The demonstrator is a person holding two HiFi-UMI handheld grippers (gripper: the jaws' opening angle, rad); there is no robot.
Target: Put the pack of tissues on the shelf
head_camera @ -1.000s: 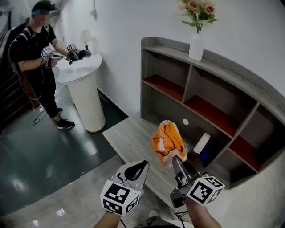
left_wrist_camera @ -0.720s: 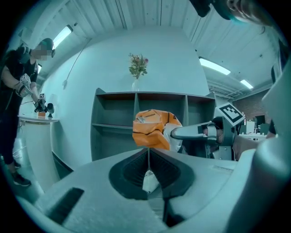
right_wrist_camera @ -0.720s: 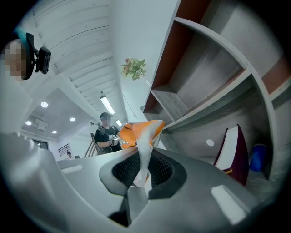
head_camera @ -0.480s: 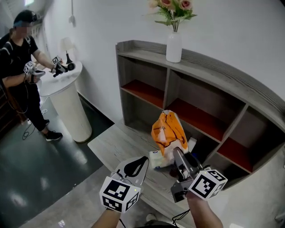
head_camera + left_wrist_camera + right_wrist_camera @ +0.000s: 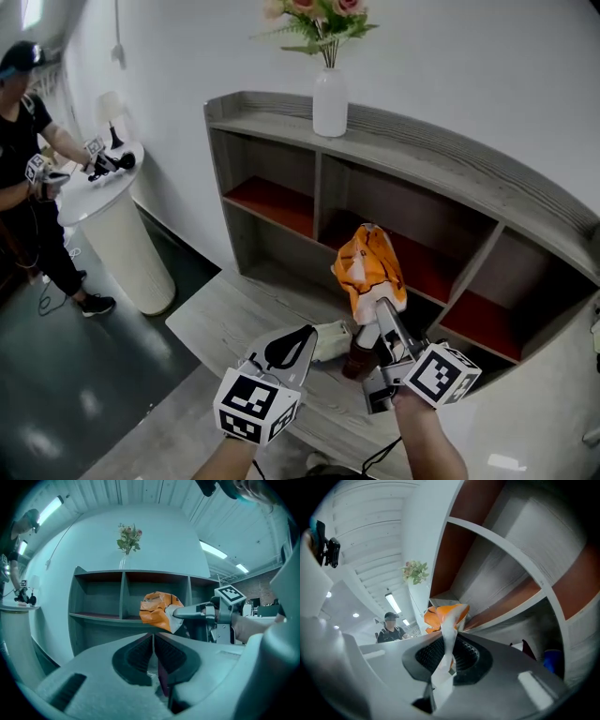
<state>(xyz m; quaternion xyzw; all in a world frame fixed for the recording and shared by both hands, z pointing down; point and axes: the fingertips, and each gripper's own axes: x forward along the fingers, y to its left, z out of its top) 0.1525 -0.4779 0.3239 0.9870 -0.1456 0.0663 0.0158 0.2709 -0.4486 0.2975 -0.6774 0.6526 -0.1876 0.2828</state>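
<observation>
The right gripper (image 5: pixel 383 312) pinches the pale end flap of the orange pack of tissues (image 5: pixel 367 267), lifted before the shelf's (image 5: pixel 403 169) middle bays, over a white box (image 5: pixel 330 339) on the low table (image 5: pixel 225 319), while the left gripper (image 5: pixel 302 332) hangs beside it, jaws together on nothing.

Open shelf bays (image 5: pixel 398 211) ahead; vase (image 5: pixel 330 101) on top.

A white vase (image 5: pixel 330 101) is set on top of the grey shelf (image 5: pixel 450 167); a small white box (image 5: pixel 333 339) is laid on the tabletop (image 5: pixel 220 319).
</observation>
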